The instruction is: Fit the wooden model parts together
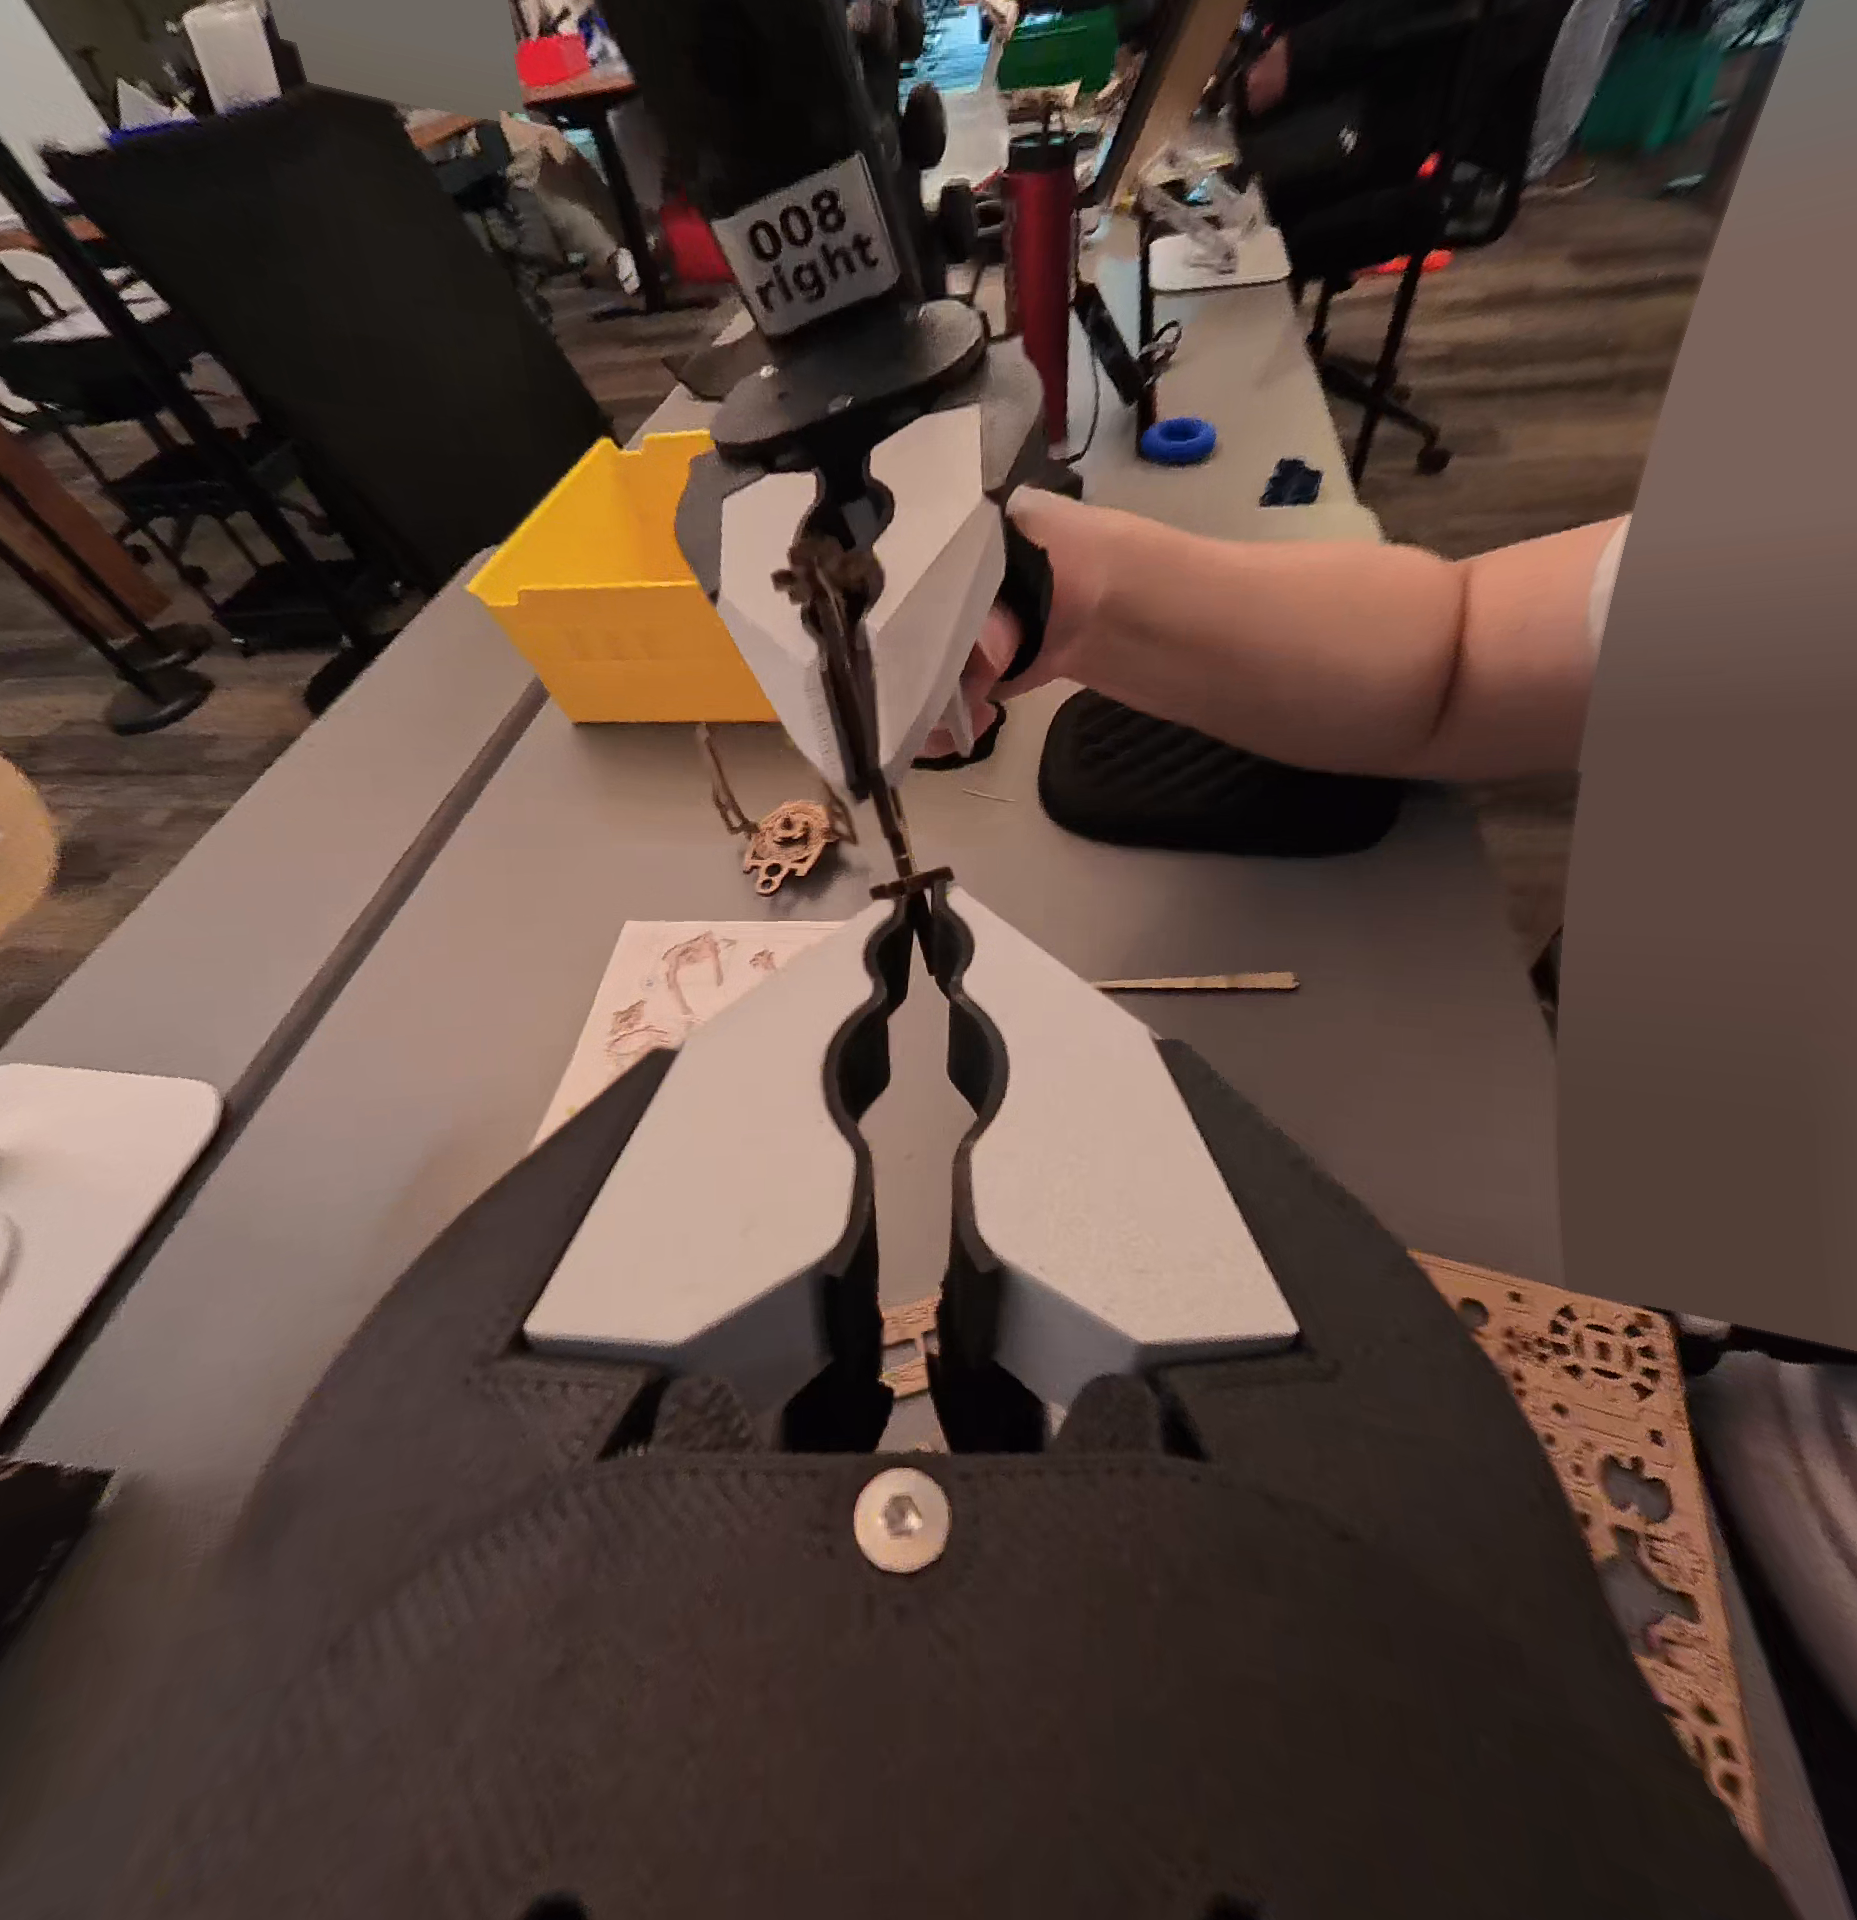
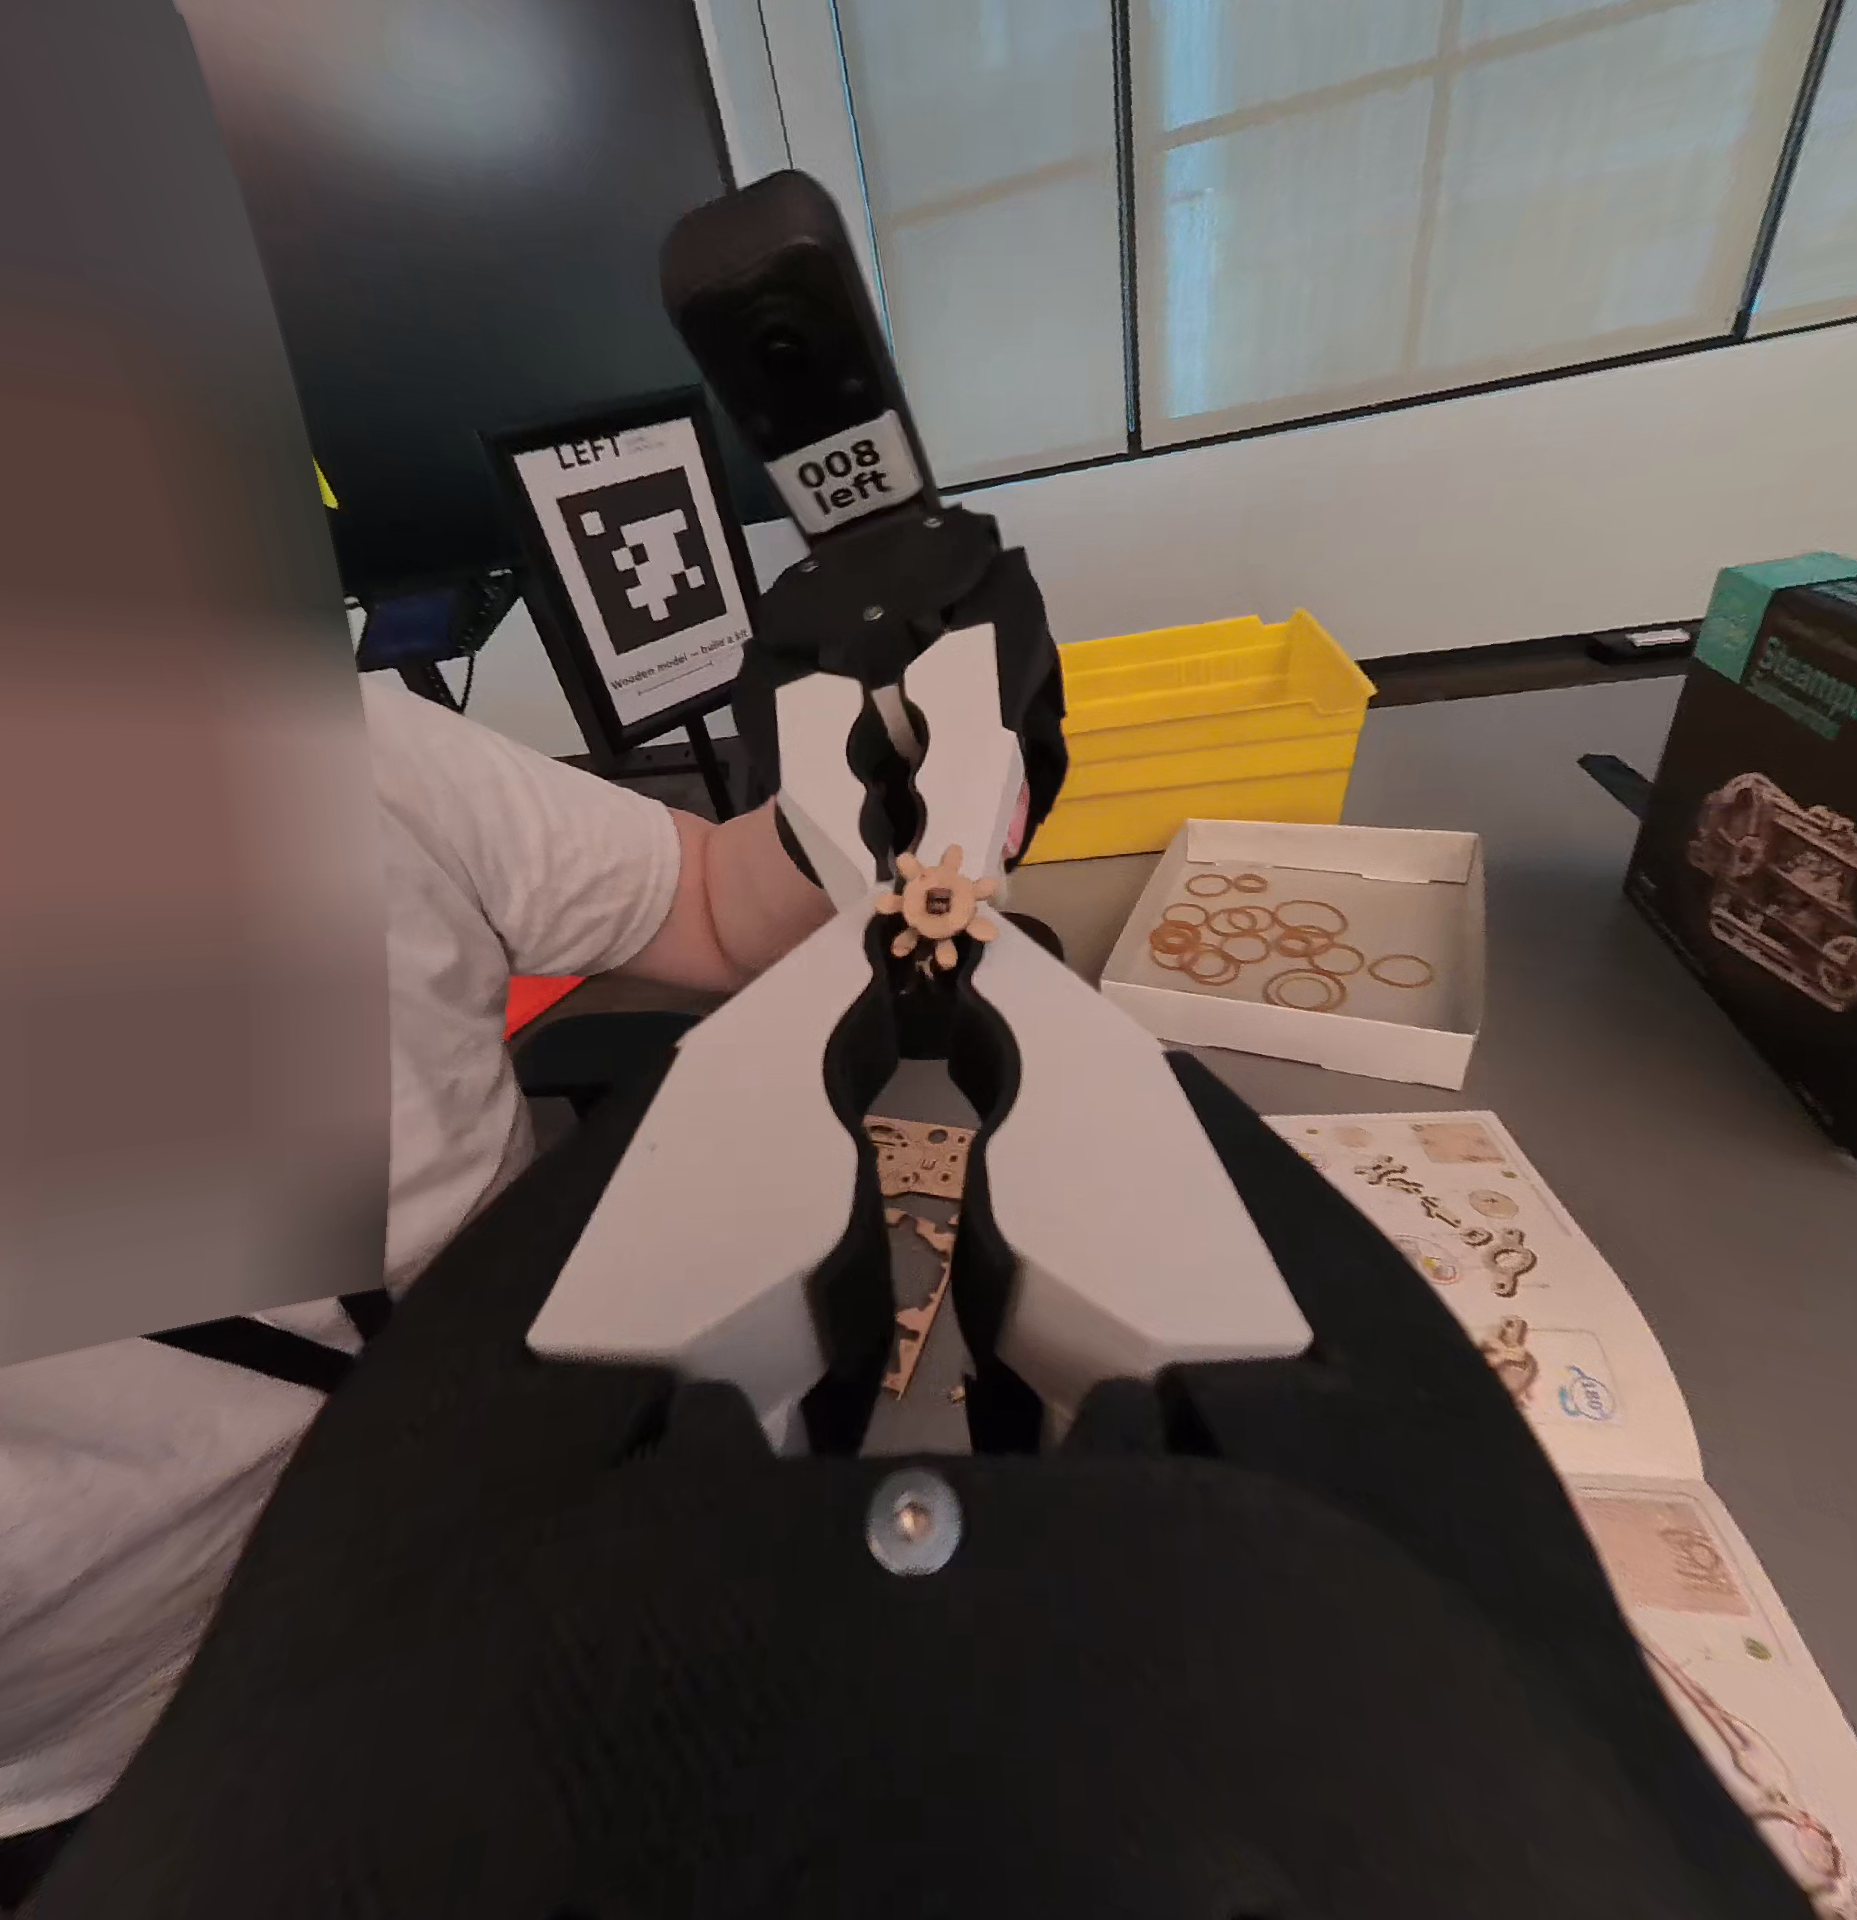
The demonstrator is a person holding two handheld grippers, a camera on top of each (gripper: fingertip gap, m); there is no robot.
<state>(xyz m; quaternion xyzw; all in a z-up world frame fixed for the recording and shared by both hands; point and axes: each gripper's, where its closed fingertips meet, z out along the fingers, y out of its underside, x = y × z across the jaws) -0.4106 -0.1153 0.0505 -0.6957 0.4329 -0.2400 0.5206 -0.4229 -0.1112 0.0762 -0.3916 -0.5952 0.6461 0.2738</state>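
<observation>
My left gripper [image 1: 916,920] is shut on a small pale wooden gear [image 2: 934,904] with short spokes, which shows edge-on in the left wrist view [image 1: 908,883]. My right gripper [image 2: 929,940] faces it tip to tip and is shut on a thin dark wooden part [image 1: 862,727] that points at the gear's square centre hole. Both are held above the grey table [image 1: 1267,935]. The right gripper [image 1: 862,779] comes down from above in the left wrist view, and the left gripper [image 2: 919,873] does so in the right wrist view.
A small wooden assembly [image 1: 789,842], a wooden stick [image 1: 1194,982], a cut-out parts sheet [image 1: 1589,1455] and an instruction sheet [image 2: 1475,1247] lie on the table. Beyond are a yellow bin [image 2: 1204,727], a white tray of rings [image 2: 1298,945], the kit box [image 2: 1776,852] and a black pad [image 1: 1204,779].
</observation>
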